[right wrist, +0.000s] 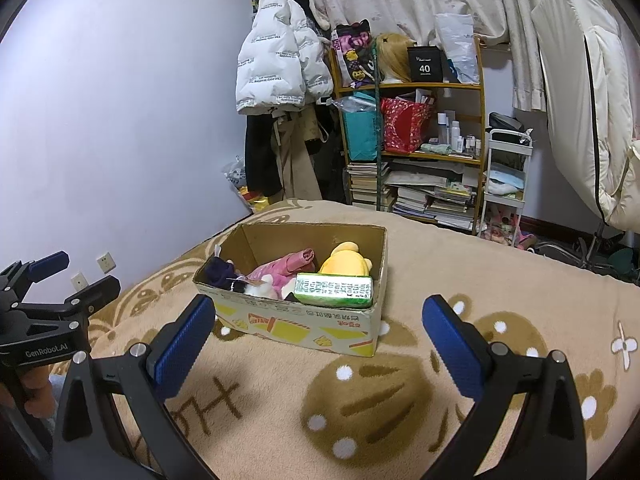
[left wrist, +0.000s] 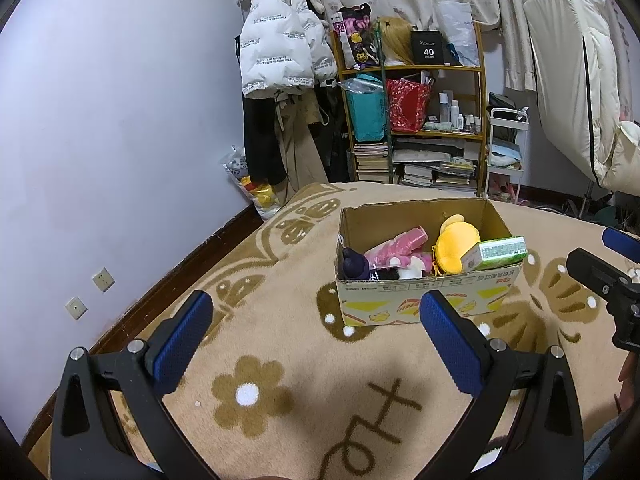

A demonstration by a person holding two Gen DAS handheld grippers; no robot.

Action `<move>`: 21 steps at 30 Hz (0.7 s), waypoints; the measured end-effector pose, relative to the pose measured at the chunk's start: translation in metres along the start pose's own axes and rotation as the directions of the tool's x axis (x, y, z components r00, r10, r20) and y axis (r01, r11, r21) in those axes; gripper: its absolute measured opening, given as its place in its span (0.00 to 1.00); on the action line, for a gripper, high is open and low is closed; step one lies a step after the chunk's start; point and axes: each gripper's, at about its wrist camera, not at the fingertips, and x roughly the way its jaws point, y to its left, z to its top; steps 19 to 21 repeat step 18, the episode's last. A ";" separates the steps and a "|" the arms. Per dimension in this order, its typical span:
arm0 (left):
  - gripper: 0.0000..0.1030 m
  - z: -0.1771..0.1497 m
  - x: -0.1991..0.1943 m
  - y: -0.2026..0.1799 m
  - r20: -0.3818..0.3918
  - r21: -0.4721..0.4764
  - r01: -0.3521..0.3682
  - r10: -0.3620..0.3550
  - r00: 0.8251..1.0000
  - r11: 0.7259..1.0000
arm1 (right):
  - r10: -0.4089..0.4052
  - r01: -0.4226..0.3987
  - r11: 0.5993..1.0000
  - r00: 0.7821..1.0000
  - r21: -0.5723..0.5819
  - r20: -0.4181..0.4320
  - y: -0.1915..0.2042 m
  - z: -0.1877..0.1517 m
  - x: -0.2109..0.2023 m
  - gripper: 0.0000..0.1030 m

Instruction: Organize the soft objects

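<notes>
A cardboard box stands on the beige flowered blanket. In it lie a yellow plush toy, a pink soft item, a dark purple plush, a white plush and a green tissue pack. My left gripper is open and empty, in front of the box. My right gripper is open and empty, also in front of the box; it shows at the right edge of the left wrist view.
A wooden shelf with books, bags and bottles stands behind the bed. A white puffer jacket hangs on a coat rack. A white cart and a hanging cream quilt are at the right.
</notes>
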 end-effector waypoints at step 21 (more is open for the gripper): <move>0.99 0.000 0.000 0.001 0.000 -0.004 -0.001 0.001 1.000 1.000 | -0.003 0.003 1.000 1.000 0.008 0.004 -0.004 0.002 -0.001 1.00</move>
